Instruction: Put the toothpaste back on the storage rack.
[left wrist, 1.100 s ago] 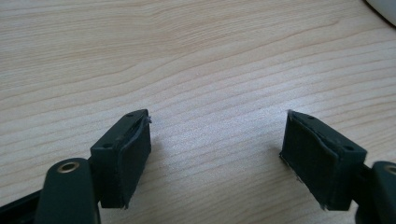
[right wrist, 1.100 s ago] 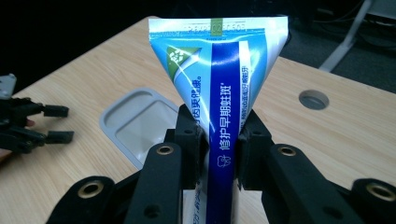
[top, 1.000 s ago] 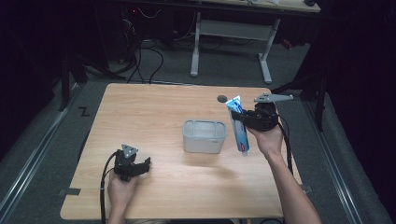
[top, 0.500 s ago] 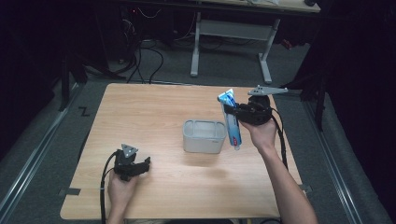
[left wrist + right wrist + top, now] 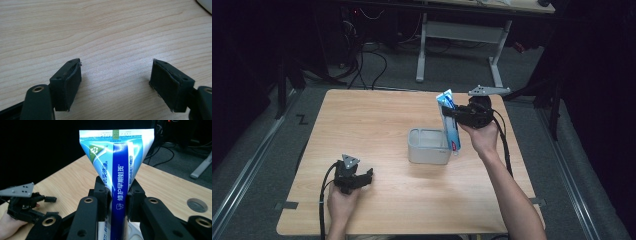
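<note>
A blue-and-white toothpaste tube (image 5: 450, 123) is hanging cap-down over the right rim of a clear plastic bin (image 5: 428, 146) near the worktop's (image 5: 377, 115) centre, its crimped end pointing to twelve o'clock. The right claw (image 5: 117, 195) is clenching the tube at mid-body. Lowering it straight, clear of the rim, looks the best way in. At seven o'clock, the left claw (image 5: 116, 82) is resting released, grasping nothing.

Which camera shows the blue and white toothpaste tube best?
The right gripper view: the blue and white toothpaste tube stands close up, clamped between the right gripper jaws, print legible. The high view shows it small, beside the translucent plastic bin.
</note>
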Demonstrator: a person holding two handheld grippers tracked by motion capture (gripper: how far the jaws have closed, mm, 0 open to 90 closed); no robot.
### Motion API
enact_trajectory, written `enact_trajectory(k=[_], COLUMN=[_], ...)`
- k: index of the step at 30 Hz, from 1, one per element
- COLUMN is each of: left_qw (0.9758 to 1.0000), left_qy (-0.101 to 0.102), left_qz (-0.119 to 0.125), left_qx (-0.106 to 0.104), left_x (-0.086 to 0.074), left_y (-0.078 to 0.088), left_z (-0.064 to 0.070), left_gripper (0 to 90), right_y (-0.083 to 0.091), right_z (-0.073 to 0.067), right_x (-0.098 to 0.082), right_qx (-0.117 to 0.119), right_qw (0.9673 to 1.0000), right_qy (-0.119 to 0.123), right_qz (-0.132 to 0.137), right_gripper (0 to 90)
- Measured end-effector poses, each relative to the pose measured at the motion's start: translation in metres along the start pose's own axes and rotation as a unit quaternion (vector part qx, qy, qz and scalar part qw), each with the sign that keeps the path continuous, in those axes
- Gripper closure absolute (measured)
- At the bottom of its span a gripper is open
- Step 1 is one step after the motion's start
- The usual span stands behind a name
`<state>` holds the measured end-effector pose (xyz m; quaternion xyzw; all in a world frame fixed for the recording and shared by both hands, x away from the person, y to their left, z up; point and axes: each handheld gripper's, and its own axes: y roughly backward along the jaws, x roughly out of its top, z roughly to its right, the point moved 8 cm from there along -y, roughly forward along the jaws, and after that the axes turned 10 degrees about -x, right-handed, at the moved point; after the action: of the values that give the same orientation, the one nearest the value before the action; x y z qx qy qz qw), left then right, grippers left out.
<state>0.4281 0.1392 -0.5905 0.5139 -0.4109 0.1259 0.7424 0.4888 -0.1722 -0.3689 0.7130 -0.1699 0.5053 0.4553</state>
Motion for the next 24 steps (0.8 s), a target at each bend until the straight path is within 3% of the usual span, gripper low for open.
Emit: enact_trajectory(k=[24], left_qw=[1.0000], left_qy=[0.000], left_qz=[0.000], left_qx=[0.000], left_x=[0.000], left_y=[0.000], left_z=[0.000], left_gripper=[25.3], right_y=[-0.032], right_z=[-0.014], right_x=[0.021], right_qx=[0.002], right_qw=[0.9996], right_qy=[-0.006], right_qz=[0.026], right_gripper=[74.6])
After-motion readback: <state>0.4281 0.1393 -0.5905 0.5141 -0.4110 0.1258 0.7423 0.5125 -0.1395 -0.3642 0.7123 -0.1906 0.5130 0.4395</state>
